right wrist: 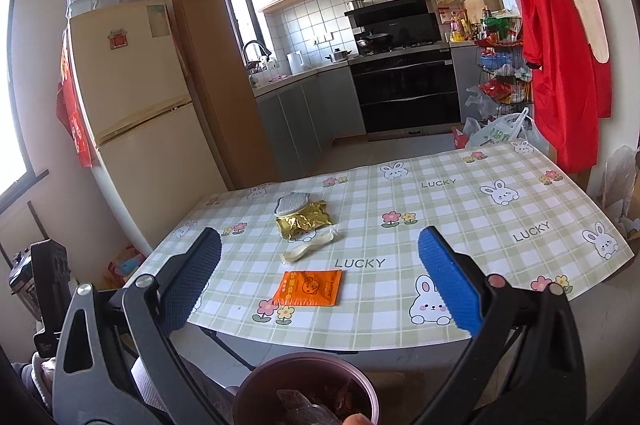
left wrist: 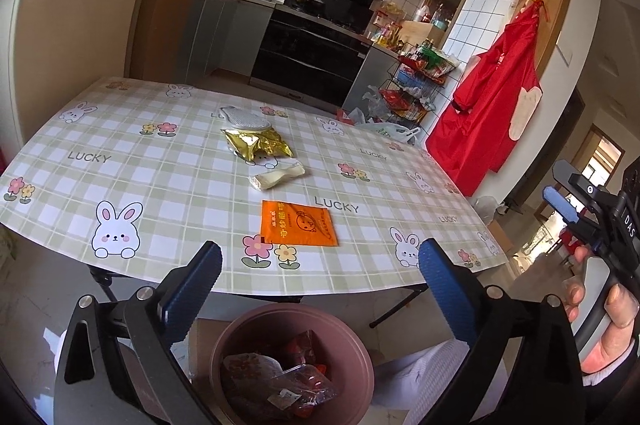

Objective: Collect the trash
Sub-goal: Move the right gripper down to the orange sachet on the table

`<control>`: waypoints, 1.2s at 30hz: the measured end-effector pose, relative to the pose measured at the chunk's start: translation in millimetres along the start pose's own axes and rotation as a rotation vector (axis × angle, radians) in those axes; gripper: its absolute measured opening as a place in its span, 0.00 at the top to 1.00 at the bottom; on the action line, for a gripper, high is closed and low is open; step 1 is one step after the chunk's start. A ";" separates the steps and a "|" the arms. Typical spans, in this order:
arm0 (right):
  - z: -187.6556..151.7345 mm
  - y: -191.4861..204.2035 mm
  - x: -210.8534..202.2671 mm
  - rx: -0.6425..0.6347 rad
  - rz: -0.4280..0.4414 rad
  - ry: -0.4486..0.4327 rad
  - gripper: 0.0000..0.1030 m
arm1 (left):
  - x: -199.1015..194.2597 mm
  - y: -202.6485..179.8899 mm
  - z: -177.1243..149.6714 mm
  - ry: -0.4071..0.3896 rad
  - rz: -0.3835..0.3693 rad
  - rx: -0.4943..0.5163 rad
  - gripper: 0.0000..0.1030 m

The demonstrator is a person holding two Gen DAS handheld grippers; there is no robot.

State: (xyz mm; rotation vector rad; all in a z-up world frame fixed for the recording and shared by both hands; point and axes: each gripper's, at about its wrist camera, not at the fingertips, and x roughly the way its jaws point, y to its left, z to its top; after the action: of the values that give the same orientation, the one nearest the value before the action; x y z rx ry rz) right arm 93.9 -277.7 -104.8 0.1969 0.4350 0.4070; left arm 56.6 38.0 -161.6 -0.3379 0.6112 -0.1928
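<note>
**Some trash binned, four pieces left on the tabletop**

Already in the pink bin (left wrist: 292, 365), near, below the tabletop (left wrist: 120, 153) edge: clear and red wrappers. Still lying in a line down the middle, far to near: grey pouch (left wrist: 245, 119), gold wrapper (left wrist: 258, 143), clear twisted wrapper (left wrist: 277, 177), orange sachet (left wrist: 299, 223). Roughly a third done, by the look of it.

Left tool (left wrist: 320, 289): spread wide above the bin, holding nothing. Right tool (right wrist: 320, 279): likewise wide open, empty, aimed at the orange sachet.
</note>
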 end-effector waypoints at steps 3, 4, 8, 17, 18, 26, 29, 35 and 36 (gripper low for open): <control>-2.3 -1.4 2.8 0.001 -0.003 0.011 0.05 | -0.9 2.2 -0.3 -0.003 0.014 -0.002 0.06; -3.5 -1.8 3.6 0.001 -0.006 0.015 0.05 | -1.7 3.3 -0.1 -0.009 0.023 -0.002 0.06; -11.5 -4.9 12.1 -0.006 -0.029 0.044 0.05 | -2.7 5.6 0.8 -0.030 0.068 0.028 0.06; -29.8 -11.9 91.2 -0.159 0.075 0.306 0.05 | 11.4 42.4 16.5 -0.042 0.167 0.066 0.06; -31.4 -13.7 103.0 -0.172 0.083 0.335 0.05 | 13.2 48.0 19.4 -0.044 0.179 0.067 0.06; -70.6 0.6 229.6 -0.469 0.197 0.710 0.05 | 42.8 86.6 34.8 0.002 0.255 0.067 0.06; -88.7 18.4 258.9 -0.649 0.217 0.765 0.06 | 56.8 96.5 36.6 0.023 0.259 0.069 0.06; -108.8 45.1 312.1 -0.852 0.324 0.894 0.06 | 79.8 106.3 35.8 0.053 0.237 0.047 0.06; -110.6 49.3 318.9 -0.877 0.336 0.905 0.06 | 82.3 108.8 35.0 0.054 0.231 0.032 0.06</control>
State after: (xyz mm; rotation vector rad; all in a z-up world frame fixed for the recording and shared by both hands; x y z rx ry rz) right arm 292.1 -87.7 -307.3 -0.8150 1.0655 0.9813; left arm 151.9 125.1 -218.1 -0.2297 0.6948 0.0103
